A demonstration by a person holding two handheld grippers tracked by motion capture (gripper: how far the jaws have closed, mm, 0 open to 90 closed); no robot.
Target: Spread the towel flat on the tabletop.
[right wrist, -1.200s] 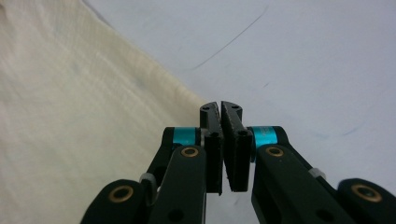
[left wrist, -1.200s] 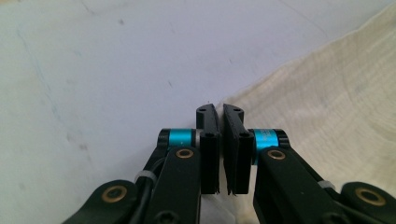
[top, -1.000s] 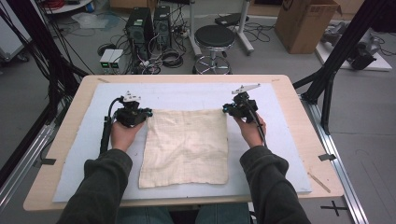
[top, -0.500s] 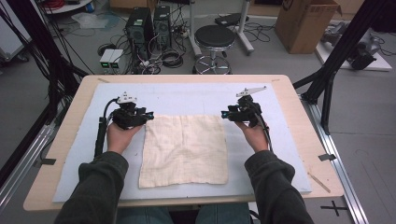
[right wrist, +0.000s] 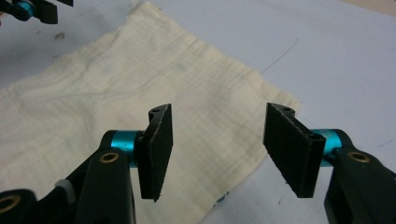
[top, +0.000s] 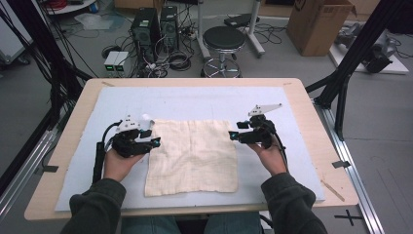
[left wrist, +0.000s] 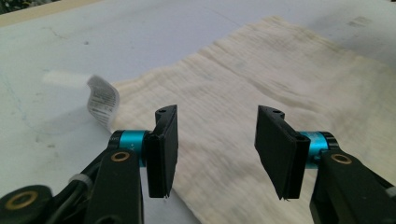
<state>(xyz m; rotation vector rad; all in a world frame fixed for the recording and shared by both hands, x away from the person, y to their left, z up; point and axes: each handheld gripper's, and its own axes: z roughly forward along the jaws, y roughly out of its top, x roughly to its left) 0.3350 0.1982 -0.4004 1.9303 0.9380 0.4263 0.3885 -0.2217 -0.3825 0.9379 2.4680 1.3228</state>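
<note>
Releasing folded cream cloth (top: 192, 157): left gripper (top: 155, 142) and right gripper (top: 233, 135) jaws just opening, about half apart, empty. Next: re-grip an edge for another fold, probably.

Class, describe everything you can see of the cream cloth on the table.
The cloth is a cream, roughly square piece of thin crinkled fabric, lying flat and spread out on the pale blue mat. A white printed label curls up at one corner. Faint creases cross it. Neither gripper holds it: the left gripper and right gripper hover open over opposite edges.
</note>
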